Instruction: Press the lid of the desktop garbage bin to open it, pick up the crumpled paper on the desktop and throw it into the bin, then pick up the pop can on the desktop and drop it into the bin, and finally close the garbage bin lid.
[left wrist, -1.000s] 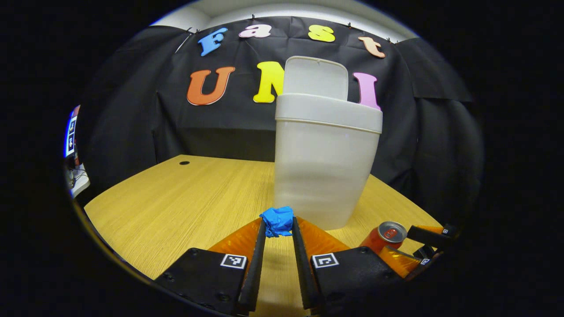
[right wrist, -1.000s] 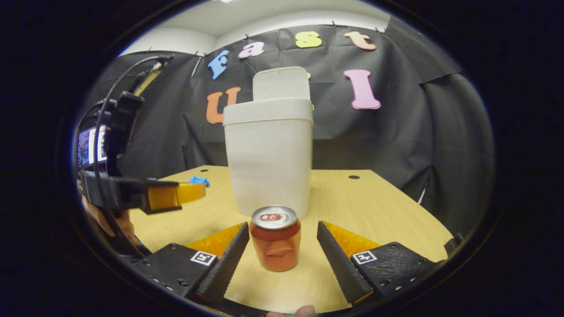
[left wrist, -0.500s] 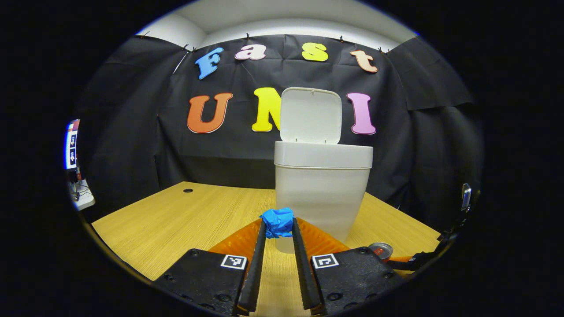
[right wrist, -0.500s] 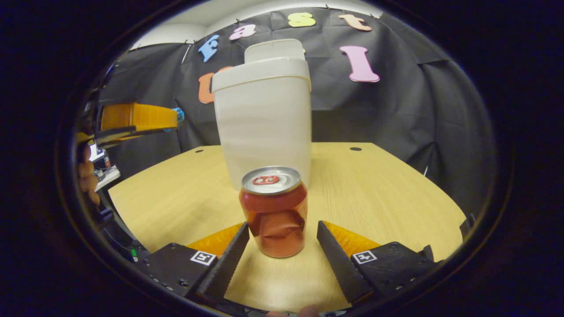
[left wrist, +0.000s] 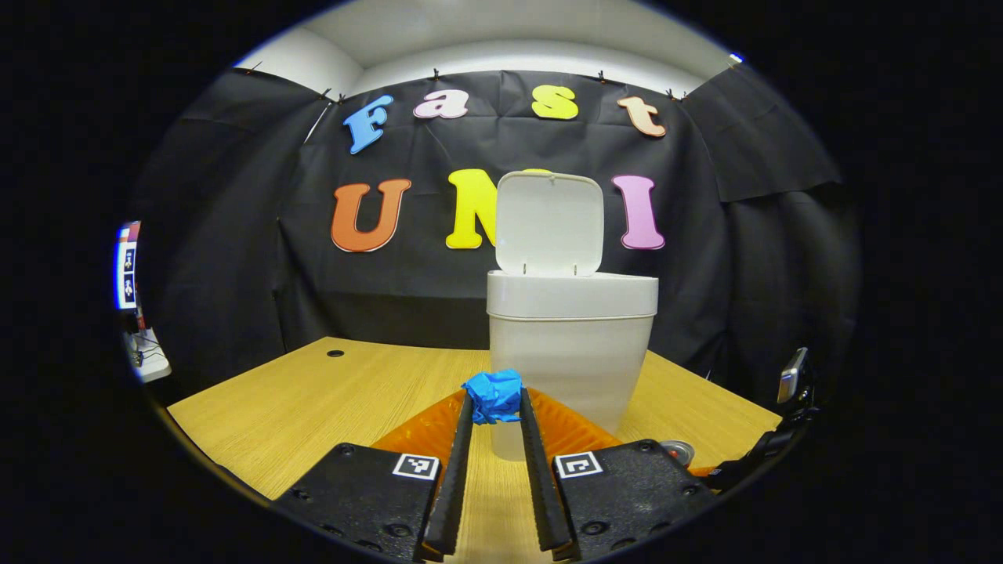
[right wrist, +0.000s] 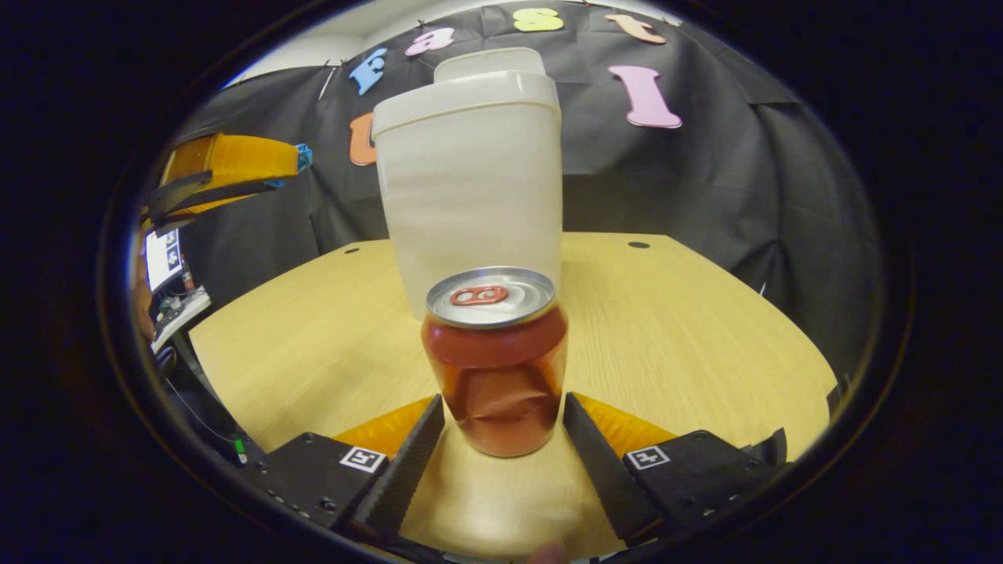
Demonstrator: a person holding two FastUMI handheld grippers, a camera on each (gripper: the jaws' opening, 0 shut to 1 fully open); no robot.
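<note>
Lifted clear of the surface since a second ago, the left tool now carries the crumpled paper toward the bin.

Left tool clenched on the paper, level with the bin's front, its lid upright for the drop. In the right gripper view the right tool is spread, straddling the dented pop can, apparently staged for its turn; that view reveals the dent.
</note>
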